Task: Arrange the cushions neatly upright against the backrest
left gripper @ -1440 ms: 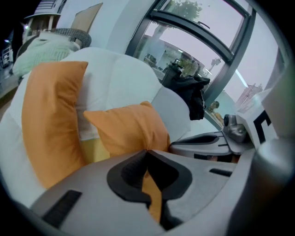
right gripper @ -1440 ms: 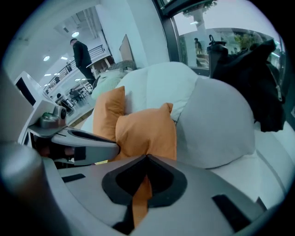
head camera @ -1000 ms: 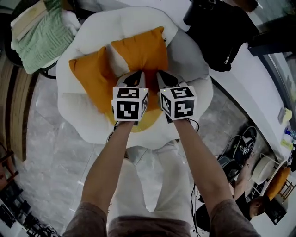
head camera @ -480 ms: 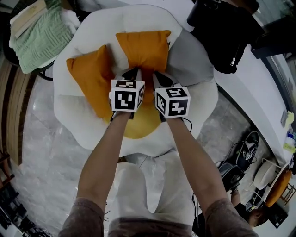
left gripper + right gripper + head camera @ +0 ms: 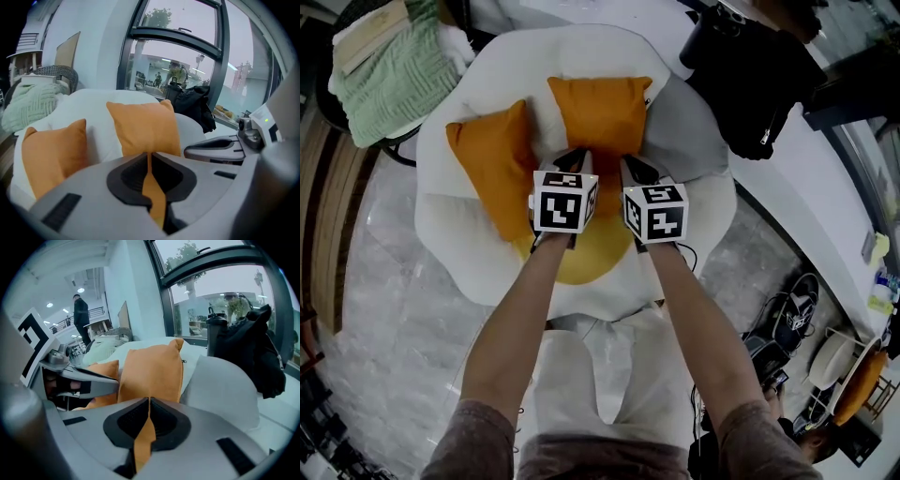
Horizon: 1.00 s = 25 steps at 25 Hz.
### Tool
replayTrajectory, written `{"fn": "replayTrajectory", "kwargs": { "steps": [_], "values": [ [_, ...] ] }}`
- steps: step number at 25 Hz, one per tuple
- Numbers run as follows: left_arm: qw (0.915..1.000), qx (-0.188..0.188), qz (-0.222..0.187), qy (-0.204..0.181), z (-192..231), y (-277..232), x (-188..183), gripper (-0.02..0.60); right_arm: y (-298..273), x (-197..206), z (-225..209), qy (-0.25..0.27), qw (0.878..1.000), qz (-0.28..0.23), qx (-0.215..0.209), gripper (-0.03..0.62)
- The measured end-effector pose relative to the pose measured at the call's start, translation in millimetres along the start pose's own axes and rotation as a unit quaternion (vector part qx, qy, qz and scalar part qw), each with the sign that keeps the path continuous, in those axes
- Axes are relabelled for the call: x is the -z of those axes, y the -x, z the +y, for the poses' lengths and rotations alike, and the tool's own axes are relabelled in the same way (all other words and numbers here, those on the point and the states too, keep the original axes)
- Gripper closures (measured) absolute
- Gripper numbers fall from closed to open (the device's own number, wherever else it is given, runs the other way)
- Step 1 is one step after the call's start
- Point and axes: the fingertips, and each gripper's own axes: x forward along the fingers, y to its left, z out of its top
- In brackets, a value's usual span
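While our left gripper (image 5: 149, 155) is easing its dark ribbed jaws apart, a thin fold of orange cloth sits in the slit btwn them, pads on it. That cloth is the bottom edge of the middle cushion (image 5: 600, 114). Our right gripper (image 5: 148, 401), just beside the left, has its jaws all but together, pinching the same edge.

We see that cushion as square, plump, smooth orange fabric w/ pointed corners. It stands upright against the backrest of the chair (image 5: 450, 234), which is white, puffy and scalloped like petals, w/ a round yellow seat pad (image 5: 581, 261) in the centre under our grippers.

A second orange cushion (image 5: 492, 169) leans on the backrest to the left, apart from the first, w/ white padding showing btwn them. A pale grey cushion (image 5: 680, 131), smooth and rounded, sits just beside the middle one on the right.

Further out: a pale green ribbed knit blanket (image 5: 389, 70) at left, a black bag (image 5: 759, 80) on a white ledge at right, and glossy grey marbled floor (image 5: 403, 319).
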Motion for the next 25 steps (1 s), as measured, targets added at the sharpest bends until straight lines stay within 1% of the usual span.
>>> {"fn": "replayTrajectory", "kwargs": {
  "steps": [2,6,11,15,19,22,25],
  "values": [
    [1.0,-0.001,-0.002,0.01,-1,16,-6,0.575,14,-7,3,-0.003,1.0,0.001,0.001,0.569],
    [0.9998,0.006,-0.001,0.017,-12,61,-27,0.577,51,-33,25,-0.008,1.0,0.0,-0.015,0.569],
    [0.9992,0.024,-0.005,0.032,-27,136,-72,0.577,111,-90,61,-0.024,0.999,-0.023,-0.033,0.571],
    [0.999,0.024,-0.012,0.037,-38,195,-106,0.577,155,-135,83,-0.029,0.998,-0.036,-0.035,0.571],
    [0.9984,0.027,-0.02,0.044,-54,245,-129,0.577,196,-174,107,-0.032,0.997,-0.047,-0.044,0.571],
    [0.9981,0.028,-0.026,0.049,-62,277,-145,0.577,222,-193,127,-0.034,0.997,-0.049,-0.057,0.571],
    [0.9981,0.026,-0.033,0.046,-67,304,-158,0.577,244,-201,142,-0.029,0.996,-0.045,-0.07,0.571]
  ]
}}
